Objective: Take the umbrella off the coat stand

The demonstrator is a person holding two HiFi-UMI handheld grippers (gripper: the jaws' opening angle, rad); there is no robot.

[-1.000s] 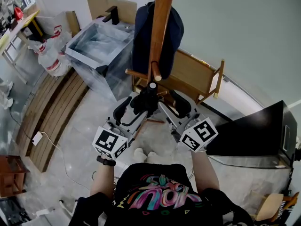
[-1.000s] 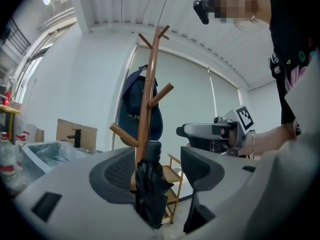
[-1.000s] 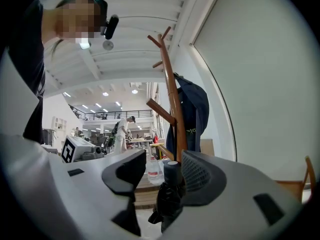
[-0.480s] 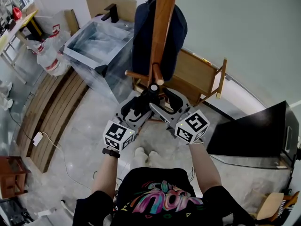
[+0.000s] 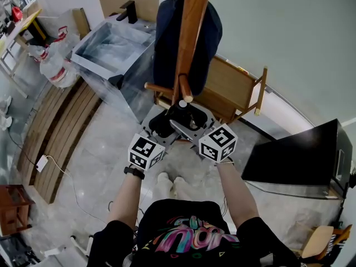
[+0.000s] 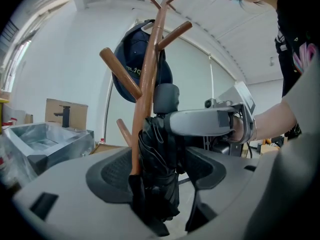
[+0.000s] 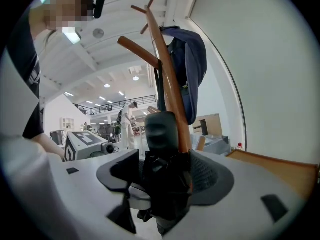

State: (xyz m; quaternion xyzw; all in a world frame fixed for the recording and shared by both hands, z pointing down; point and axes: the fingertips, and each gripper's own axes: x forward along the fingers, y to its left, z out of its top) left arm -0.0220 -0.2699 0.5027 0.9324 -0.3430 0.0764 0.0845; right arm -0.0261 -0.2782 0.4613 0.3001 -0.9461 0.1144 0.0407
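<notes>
A folded black umbrella (image 5: 177,119) hangs upright against the wooden coat stand (image 5: 192,32), below a short peg. My left gripper (image 5: 166,125) reaches it from the left and my right gripper (image 5: 192,121) from the right. In the left gripper view the umbrella (image 6: 157,169) stands between wide jaws, near the left pad and clear of the right one. The right gripper view shows the umbrella (image 7: 167,184) between the right jaws, which are opening. A dark blue cap (image 5: 166,43) hangs higher on the stand.
Behind the stand leans a wooden frame chair (image 5: 233,90). A steel sink unit wrapped in plastic (image 5: 108,49) stands at the back left, with wooden slats (image 5: 61,132) on the floor beside it. A black panel (image 5: 300,160) lies at the right.
Both grippers have come down and drawn together towards the stand, so their jaws now lie on either side of the umbrella. The jaws have spread wider.
</notes>
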